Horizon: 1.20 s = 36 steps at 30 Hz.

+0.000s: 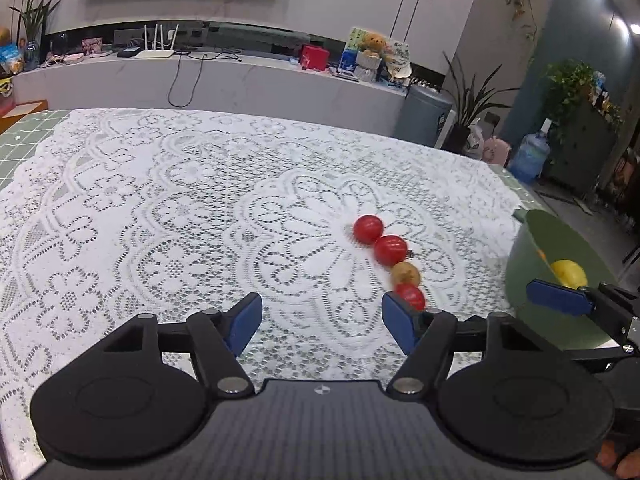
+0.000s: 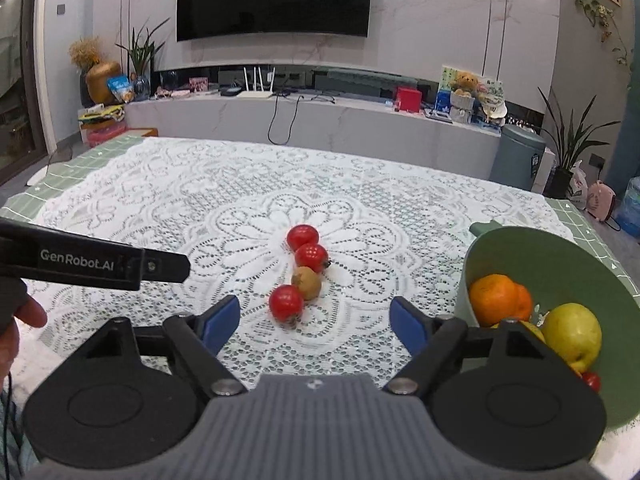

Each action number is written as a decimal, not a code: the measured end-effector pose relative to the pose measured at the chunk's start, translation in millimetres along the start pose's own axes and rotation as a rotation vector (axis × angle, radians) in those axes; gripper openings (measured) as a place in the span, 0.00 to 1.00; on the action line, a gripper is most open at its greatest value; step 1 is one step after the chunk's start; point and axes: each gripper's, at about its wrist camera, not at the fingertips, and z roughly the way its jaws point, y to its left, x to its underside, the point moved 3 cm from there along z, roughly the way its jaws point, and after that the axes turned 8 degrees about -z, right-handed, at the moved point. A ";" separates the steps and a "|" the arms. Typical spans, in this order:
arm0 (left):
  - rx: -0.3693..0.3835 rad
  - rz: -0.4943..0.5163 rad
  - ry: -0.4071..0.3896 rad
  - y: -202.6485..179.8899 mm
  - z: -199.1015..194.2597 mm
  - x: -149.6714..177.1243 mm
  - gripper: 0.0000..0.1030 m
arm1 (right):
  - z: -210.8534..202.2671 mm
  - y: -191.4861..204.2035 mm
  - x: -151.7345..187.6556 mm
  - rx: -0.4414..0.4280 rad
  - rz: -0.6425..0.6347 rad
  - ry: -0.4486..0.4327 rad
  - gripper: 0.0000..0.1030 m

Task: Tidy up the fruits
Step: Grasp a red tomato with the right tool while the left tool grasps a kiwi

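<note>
Both tongs, left tongs (image 1: 322, 322) and right tongs (image 2: 316, 320), gape empty; right ones should straddle the nearest small round red fruit (image 2: 285, 302), squeezing gently, then lift toward the green plastic bowl (image 2: 560, 256).

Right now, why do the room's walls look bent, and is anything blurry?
Both wrist views are fisheye, so the walls bow near the edges. In the right wrist view the nearest red fruit is slightly smeared; in the left wrist view it is too. Ceiling lights glare at the upper right of the left view.
</note>
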 end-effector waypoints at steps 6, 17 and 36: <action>-0.010 0.018 0.022 3.8 11.4 -2.6 0.75 | 24.5 -2.5 -2.8 -0.021 -0.007 0.047 0.49; 0.000 -0.004 0.052 13.2 29.1 -4.5 0.74 | 54.6 -2.5 -5.6 -0.057 -0.020 0.065 0.40; 0.011 0.002 0.089 8.3 45.4 -5.8 0.64 | 74.0 9.1 -3.1 -0.173 0.004 0.091 0.22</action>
